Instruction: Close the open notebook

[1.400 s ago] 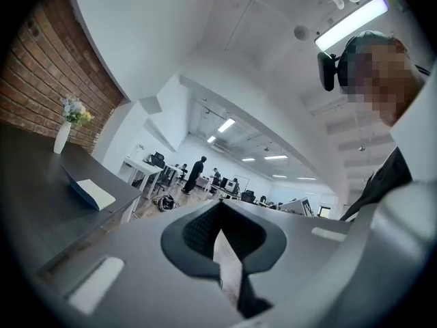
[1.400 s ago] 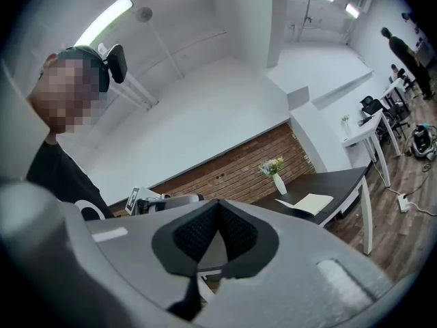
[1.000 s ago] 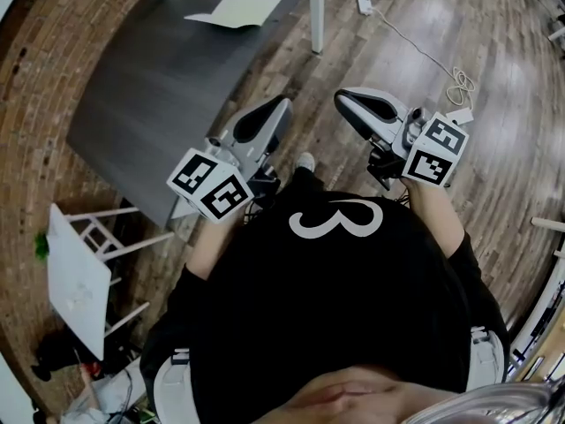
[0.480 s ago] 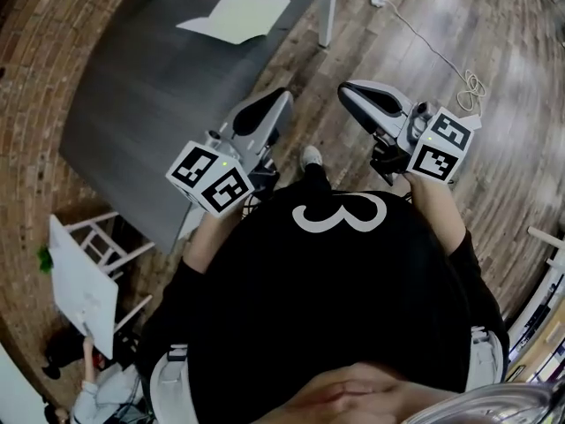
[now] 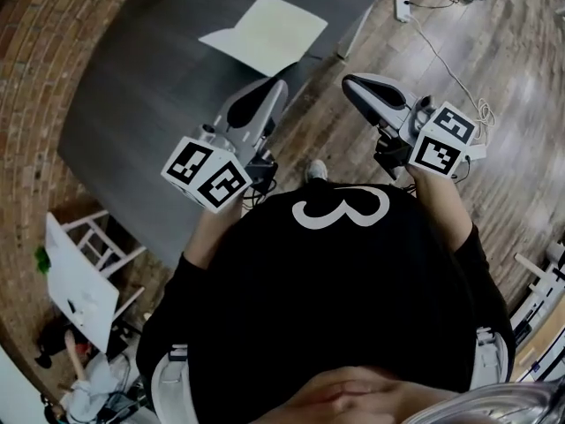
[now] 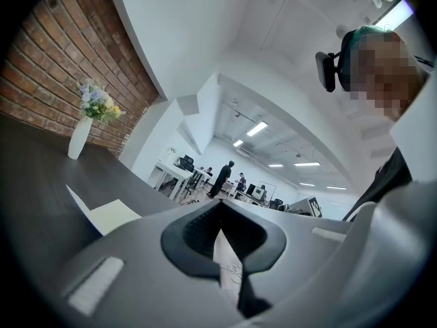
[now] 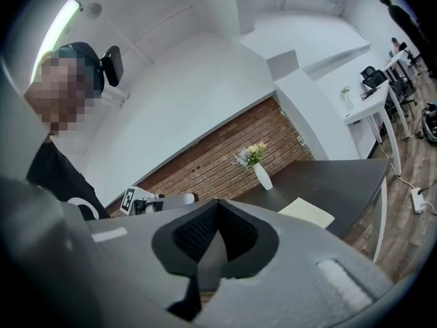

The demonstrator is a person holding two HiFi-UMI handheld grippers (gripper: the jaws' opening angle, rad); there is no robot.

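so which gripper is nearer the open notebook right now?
Left. The left gripper is at the edge of the dark table, just short of the notebook. The right gripper is off the table, over the wood floor, to the notebook's right.

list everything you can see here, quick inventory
notebook: one, pale cream, lying open on the far part of the table
table: one, dark grey, ahead and to the left in the head view
brick wall: one, reddish brown, beyond the table's left side
vase of flowers: one, white vase, on the table by the brick wall
wooden floor: brown, right of the table
power strip: one, white, on the wooden floor beyond the table
white furniture: one, lower left; kind unclear
distant people: a few, dark clothes, far office area
left tongs: grey, shut, empty, in the air by the table's near edge
right tongs: grey, shut, empty, above the floor
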